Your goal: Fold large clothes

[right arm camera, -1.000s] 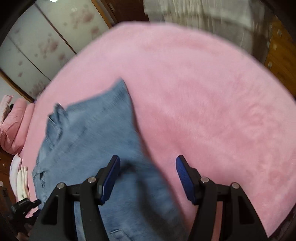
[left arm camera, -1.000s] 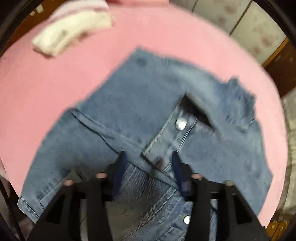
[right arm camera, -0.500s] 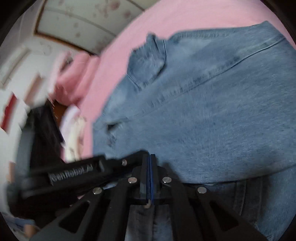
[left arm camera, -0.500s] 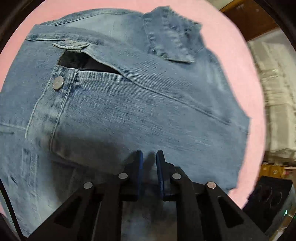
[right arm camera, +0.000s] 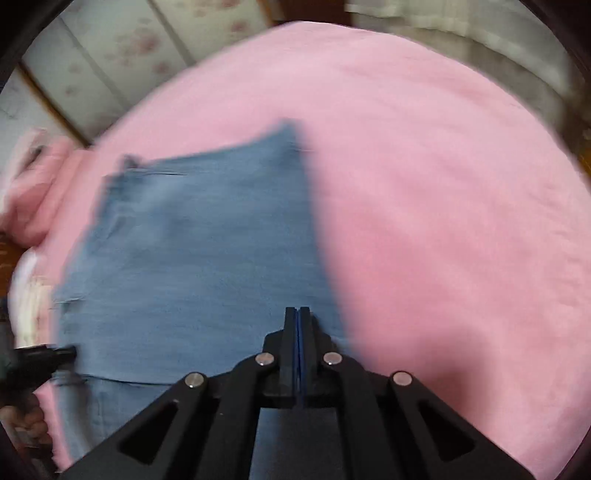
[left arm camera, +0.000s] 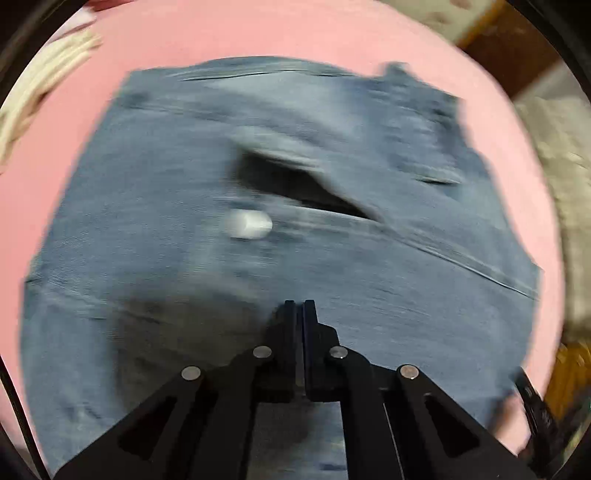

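Left gripper [left arm camera: 299, 306]: its jaws have just been closing and now the two black fingers stand together with almost no gap. It points down at the lower middle of the denim jacket. If some cloth is pinched between the tips, the blurred picture does not let me tell.

Denim jacket [left arm camera: 258, 240]: blue, spread on the pink blanket, it covers most of the left wrist view. One silver button [left arm camera: 247, 223] is near its middle. Just above and right of the button a dark opening [left arm camera: 295, 181] shows where the cloth parts; what is inside it is too dark to tell. The collar [left arm camera: 417, 96] lies at the top right edge of the jacket.

Pink blanket [left arm camera: 280, 33]: it carries the jacket and shows around it on the top, the left and the right side.

Folded white cloth [left arm camera: 40, 74]: at the top left edge of the blanket, apart from the jacket.

Right gripper [right arm camera: 298, 314]: jaws fully together, the blue pads touch each other. Its tips are over the right edge of the jacket [right arm camera: 192, 258], near the lower end; a grip on the cloth cannot be confirmed.

Right part of the blanket [right arm camera: 443, 184]: bare pink surface.

Pink pillow [right arm camera: 33, 184]: at the far left edge of the right wrist view, beyond the jacket.
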`<state>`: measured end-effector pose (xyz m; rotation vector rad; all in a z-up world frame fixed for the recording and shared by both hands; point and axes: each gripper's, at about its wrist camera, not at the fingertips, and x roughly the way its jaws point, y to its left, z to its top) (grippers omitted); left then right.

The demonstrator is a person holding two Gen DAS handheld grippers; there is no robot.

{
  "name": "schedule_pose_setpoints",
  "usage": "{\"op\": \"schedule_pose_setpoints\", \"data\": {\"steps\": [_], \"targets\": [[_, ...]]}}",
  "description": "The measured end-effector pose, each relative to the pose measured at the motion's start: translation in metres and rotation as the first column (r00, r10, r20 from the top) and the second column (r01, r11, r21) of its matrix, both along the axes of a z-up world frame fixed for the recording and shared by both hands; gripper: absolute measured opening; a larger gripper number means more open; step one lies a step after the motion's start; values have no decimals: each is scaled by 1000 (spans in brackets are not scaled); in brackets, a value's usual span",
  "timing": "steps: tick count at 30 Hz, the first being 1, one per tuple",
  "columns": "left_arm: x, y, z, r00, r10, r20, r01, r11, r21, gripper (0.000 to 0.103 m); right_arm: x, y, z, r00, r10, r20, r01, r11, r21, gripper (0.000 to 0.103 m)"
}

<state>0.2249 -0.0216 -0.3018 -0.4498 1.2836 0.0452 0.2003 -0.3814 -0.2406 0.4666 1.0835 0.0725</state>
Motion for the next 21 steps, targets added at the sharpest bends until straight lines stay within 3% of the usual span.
{"op": "schedule_pose_setpoints", "data": {"steps": [1,2,3,4,7,10,11,15,17,19,20,21], "targets": [[1,-12,1,1000,-22,19,23,998,-67,1,7,13,-3,1000,23,21,-26,986,163,0],[2,-24,1,999,-45,25,48,991,-125,1,14,30,-10,999,32,35,-42,940,339,0],[5,-41,-2,996,-84,26,87,978,-190,1,19,42,-16,999,44,19,-48,917,396,0],[8,-52,-5,994,-107,22,110,972,-207,1,26,63,-25,997,79,-10,-67,899,433,0],[20,-79,-15,988,-155,10,155,973,-172,1,47,118,-54,980,193,-45,-142,844,518,0],[36,-72,-22,990,-139,17,140,981,-136,1,60,113,-62,984,171,-42,-128,859,496,0],[39,-62,-20,993,-112,34,115,986,-119,1,61,101,-60,989,144,-33,-113,882,458,0],[41,-4,-16,998,23,54,-23,1000,0,1,60,7,-56,1000,-7,-30,16,950,311,0],[35,29,-18,995,82,58,-81,996,-24,1,60,-30,-55,997,-70,-39,78,958,276,0],[30,45,-20,991,124,53,-118,987,-105,1,59,-46,-38,996,-87,-37,90,990,108,0],[26,46,-18,988,147,50,-141,984,-110,1,59,-49,-27,994,-101,-39,101,995,18,0],[23,41,-14,986,160,53,-153,982,-112,2,60,-49,-21,993,-107,-41,108,994,22,0]]}}
